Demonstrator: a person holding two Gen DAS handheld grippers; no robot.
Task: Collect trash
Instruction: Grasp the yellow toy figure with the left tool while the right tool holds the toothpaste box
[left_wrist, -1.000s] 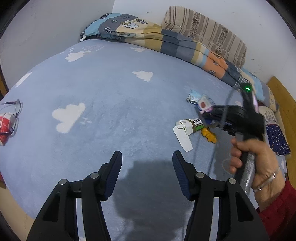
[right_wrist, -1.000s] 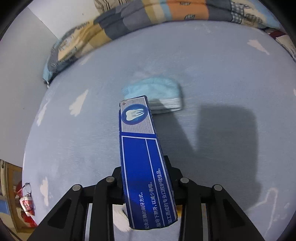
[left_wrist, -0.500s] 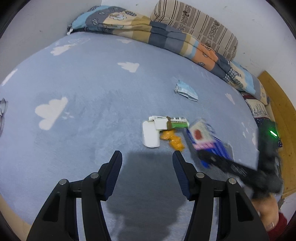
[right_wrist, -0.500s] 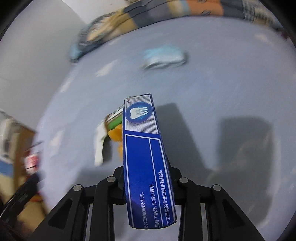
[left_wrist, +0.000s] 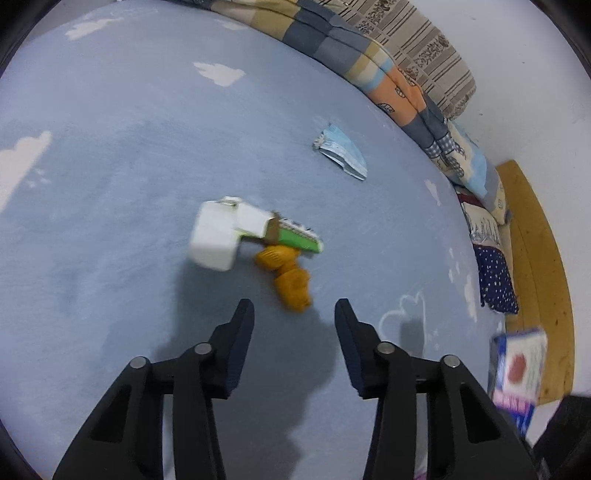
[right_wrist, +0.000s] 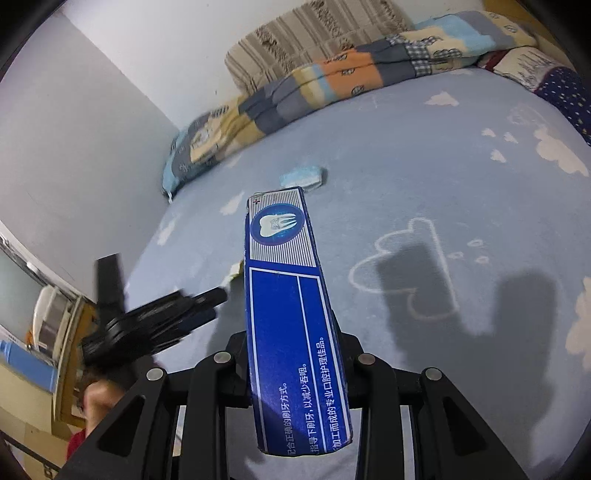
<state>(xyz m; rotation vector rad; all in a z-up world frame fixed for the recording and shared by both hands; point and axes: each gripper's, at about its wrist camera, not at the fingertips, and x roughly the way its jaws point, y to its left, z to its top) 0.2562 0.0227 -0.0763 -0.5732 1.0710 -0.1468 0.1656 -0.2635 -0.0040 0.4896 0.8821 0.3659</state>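
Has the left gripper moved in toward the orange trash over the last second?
Yes. The left gripper has closed in: the orange wrapper, earlier far off to its right on the bed sheet, now lies just ahead of its open jaws.

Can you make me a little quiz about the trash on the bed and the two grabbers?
1. True or false: the right gripper is shut on the blue toothpaste box.
2. Which piece of trash lies nearest the open left gripper: A the orange peel, B the blue face mask, C the green and white carton?
3. Fill in: the face mask lies on the blue bedsheet printed with white ____.

Key: 1 true; 2 A; 3 clouds.
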